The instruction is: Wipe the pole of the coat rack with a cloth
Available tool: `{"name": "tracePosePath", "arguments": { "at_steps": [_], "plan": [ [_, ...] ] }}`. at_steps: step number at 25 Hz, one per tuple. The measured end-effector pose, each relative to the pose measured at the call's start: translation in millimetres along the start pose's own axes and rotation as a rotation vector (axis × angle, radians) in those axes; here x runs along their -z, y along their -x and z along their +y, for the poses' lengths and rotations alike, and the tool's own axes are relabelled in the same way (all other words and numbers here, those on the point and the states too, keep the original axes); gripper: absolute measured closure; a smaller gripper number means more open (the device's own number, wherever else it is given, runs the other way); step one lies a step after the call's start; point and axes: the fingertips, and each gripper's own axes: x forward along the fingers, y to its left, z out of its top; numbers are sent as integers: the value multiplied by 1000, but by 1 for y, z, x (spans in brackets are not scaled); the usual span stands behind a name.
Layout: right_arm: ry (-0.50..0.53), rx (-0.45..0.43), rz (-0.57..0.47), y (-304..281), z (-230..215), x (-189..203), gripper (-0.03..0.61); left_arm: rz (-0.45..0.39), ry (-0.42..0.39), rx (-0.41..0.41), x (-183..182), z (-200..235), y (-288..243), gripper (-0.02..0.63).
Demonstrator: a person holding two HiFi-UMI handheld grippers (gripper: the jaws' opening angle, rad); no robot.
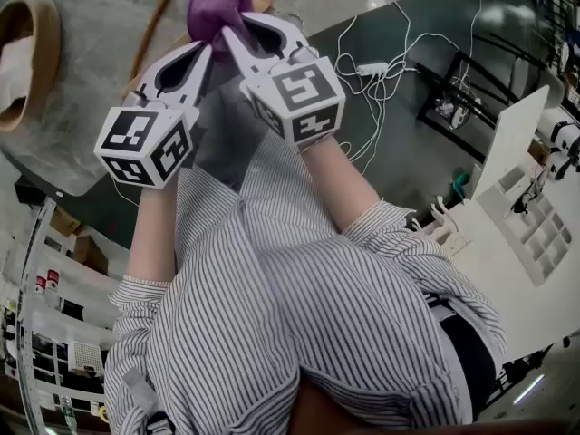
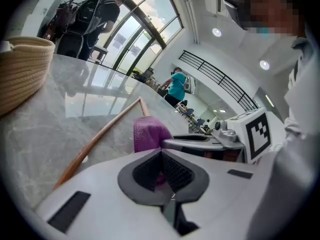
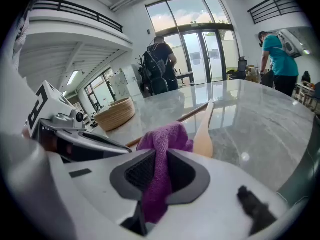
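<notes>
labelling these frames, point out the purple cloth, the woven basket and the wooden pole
purple cloth point(image 3: 164, 140): right gripper view, on its bunched top
woven basket point(image 2: 22, 71): left gripper view, on its side wall
wooden pole point(image 2: 100, 135): left gripper view, midway along its length

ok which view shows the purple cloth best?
Right gripper view: the cloth runs close up through the jaws of the right gripper, which are shut on it. Head view shows only a bunch past both gripper tips. Left gripper view shows a fold beyond the left gripper, plus a sliver between its jaws.
</notes>
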Motion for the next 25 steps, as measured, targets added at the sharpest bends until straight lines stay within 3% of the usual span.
{"name": "tracePosePath", "arguments": {
  "at_steps": [13,25],
  "plan": [
    [-78,102,-24,18,-38,1,511,40,-65,70,-18,-14,-28,606],
    [-106,162,-36,12,-37,5,511,53,-101,118,-18,-6,-33,606]
  ]
}}
